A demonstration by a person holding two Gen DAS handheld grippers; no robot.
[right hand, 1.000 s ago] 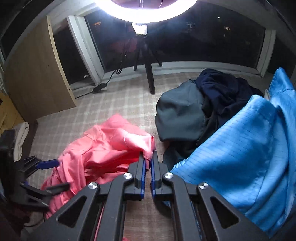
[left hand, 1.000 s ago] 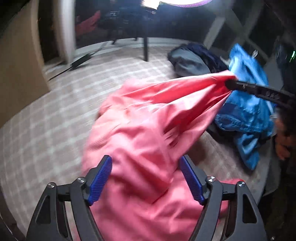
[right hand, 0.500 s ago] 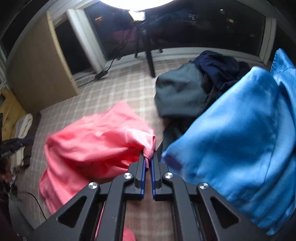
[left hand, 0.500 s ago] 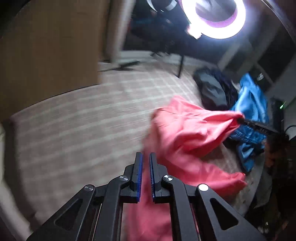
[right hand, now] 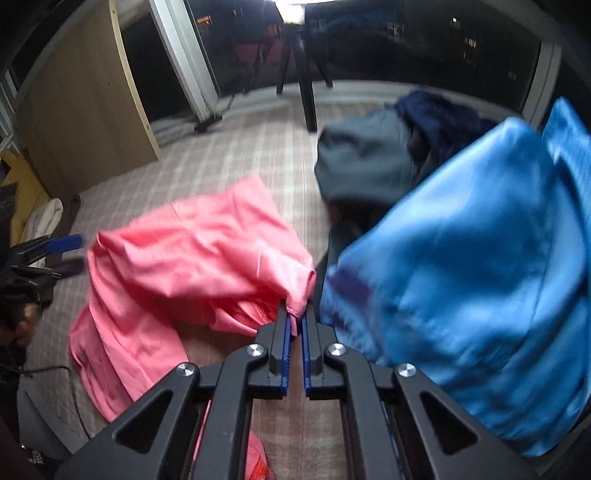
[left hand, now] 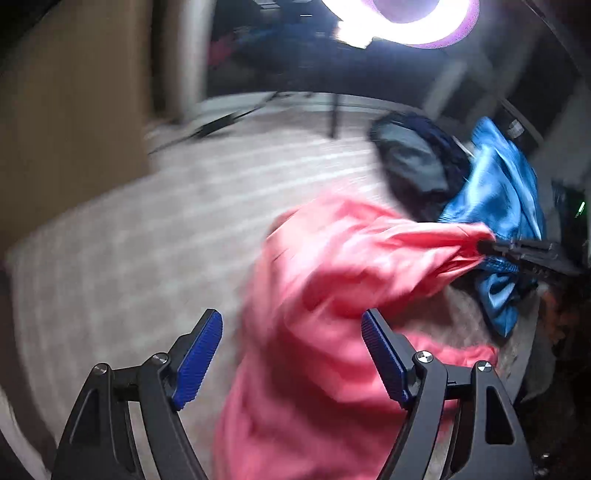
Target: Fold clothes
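Note:
A pink garment (left hand: 351, 266) lies crumpled on the checked bed cover (left hand: 147, 258). My left gripper (left hand: 291, 317) hovers over its near edge with jaws opening wide; the cloth lies under the right half of the gap and no pad presses on it. My right gripper (right hand: 295, 317) is shut on a corner of the pink garment (right hand: 199, 258) and holds it lifted, pulled taut toward the right. In the left wrist view the right gripper (left hand: 484, 246) shows as a black finger at the cloth's tip. At the left edge of the right wrist view is the left gripper (right hand: 70, 254).
A shiny blue garment (right hand: 461, 258) bulges at the right, beside a grey and navy heap (right hand: 369, 158). A tripod leg (right hand: 308, 99) stands at the bed's far edge under a ring light (left hand: 406, 22). A wooden panel (right hand: 81, 110) rises at the left.
My left gripper drew back off the pink garment, shut empty, then opened again over its near edge. The right gripper kept its grip on the corner and sank a little.

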